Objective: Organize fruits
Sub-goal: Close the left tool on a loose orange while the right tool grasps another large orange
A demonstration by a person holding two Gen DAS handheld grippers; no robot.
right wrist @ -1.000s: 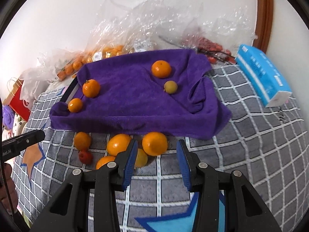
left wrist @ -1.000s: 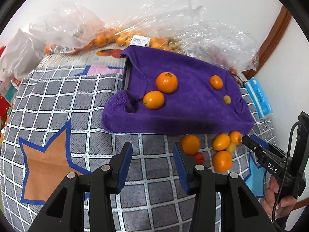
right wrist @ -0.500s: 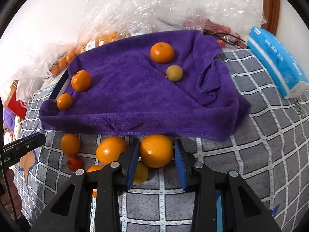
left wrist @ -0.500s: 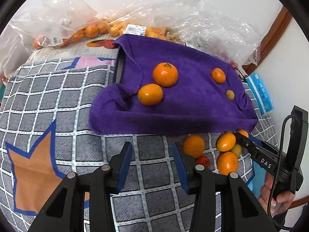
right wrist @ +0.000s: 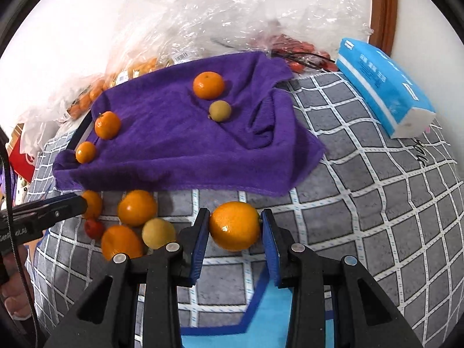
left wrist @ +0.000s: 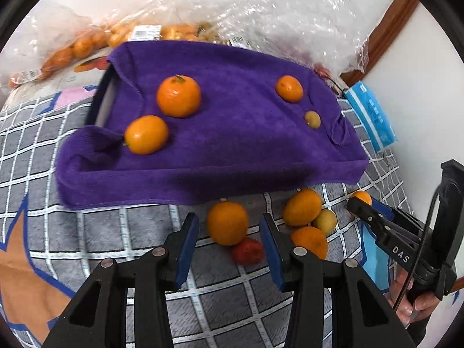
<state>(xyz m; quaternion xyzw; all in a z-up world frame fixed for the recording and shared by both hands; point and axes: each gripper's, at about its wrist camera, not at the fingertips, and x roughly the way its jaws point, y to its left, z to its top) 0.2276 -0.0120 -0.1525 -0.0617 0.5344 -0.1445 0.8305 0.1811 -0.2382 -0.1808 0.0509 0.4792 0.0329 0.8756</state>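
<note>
A purple towel [left wrist: 232, 145] [right wrist: 174, 150] carries three oranges and a small yellow-green fruit. In front of it, loose fruit lies on the mat. My right gripper [right wrist: 235, 230] is shut on a large orange [right wrist: 235, 226], with both blue pads against its sides. In the left wrist view that right gripper [left wrist: 358, 203] comes in from the right. My left gripper [left wrist: 229, 232] is open, and another orange [left wrist: 227, 222] sits between its fingertips with gaps on both sides. A small red fruit [left wrist: 248, 250] lies against that orange. Two more oranges [right wrist: 136, 207] [right wrist: 121, 242] and a yellow fruit [right wrist: 158, 233] lie between the grippers.
Clear plastic bags of fruit [left wrist: 87, 46] [right wrist: 203, 29] are piled against the wall behind the towel. A blue tissue pack [right wrist: 382, 87] [left wrist: 371, 116] lies at the right. A dark tray edge [left wrist: 100, 98] shows under the towel's left side. The grey checked mat [right wrist: 377, 203] covers the surface.
My left gripper moved right and closer, so an orange now sits between its fingertips. My right gripper advanced over the large orange and its jaws closed on it.
</note>
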